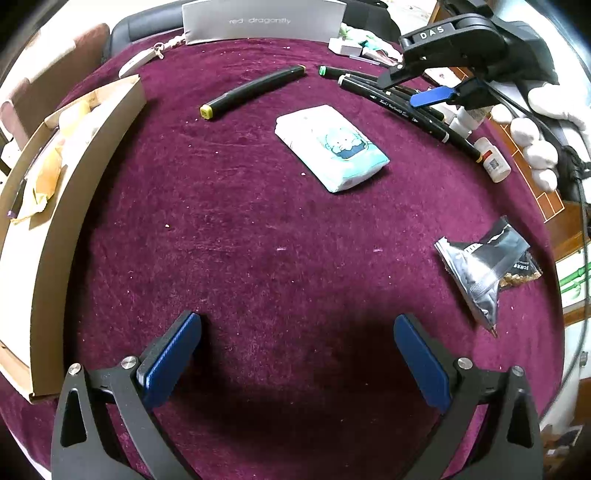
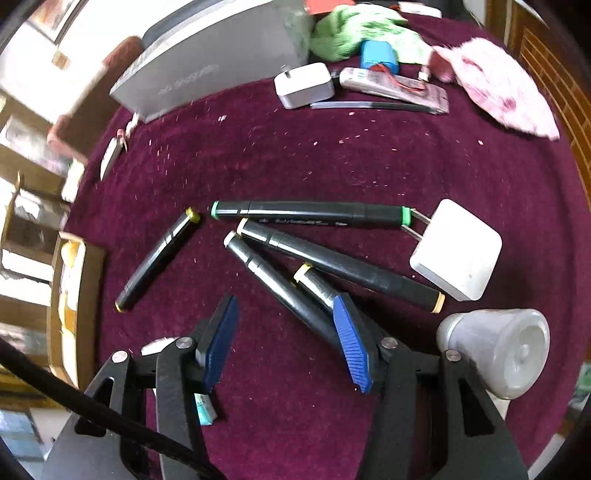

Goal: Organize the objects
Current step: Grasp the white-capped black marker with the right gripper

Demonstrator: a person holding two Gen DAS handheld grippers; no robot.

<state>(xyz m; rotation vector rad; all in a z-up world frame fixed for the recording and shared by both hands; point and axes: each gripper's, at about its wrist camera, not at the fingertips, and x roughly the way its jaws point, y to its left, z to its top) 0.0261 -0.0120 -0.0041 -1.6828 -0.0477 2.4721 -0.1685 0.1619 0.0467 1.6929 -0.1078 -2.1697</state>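
The counter [image 1: 258, 229] is covered in maroon cloth, and its broad middle lies bare in front of the left tool [image 1: 295, 354]; the clutter sits toward the rims. Along the left edge runs a long cardboard box [image 1: 92, 177], open at the top, with yellowish packets inside; a grey box [image 1: 264, 20] printed with pale lettering stands at the far edge. Nearer the centre lies a white and pale-blue tissue pack [image 1: 330, 146], apart from everything round it; a silver and black snack sachet [image 1: 484, 262] lies close to the right rim, one corner near the drop.

The left tool hovers over bare cloth with its blue pads spread wide and nothing between them; the right tool [image 2: 284, 332] is likewise wide open and holds nothing, its right pad lying over the lower ends of the clustered markers.

Four black markers [image 2: 325, 273] fan out in a group, the green-capped marker [image 2: 310, 213] lying crosswise at the top with its cap end touching the prongs of a white plug adapter [image 2: 456, 249]; a fifth, yellow-capped marker [image 2: 157, 258] lies alone to the left, with open cloth on both sides of it. A white bottle [image 2: 498, 350] lies on its side just right of the right tool; a second white charger [image 2: 304, 85], a green cloth [image 2: 354, 31] and a pink cloth [image 2: 498, 85] crowd the far edge.
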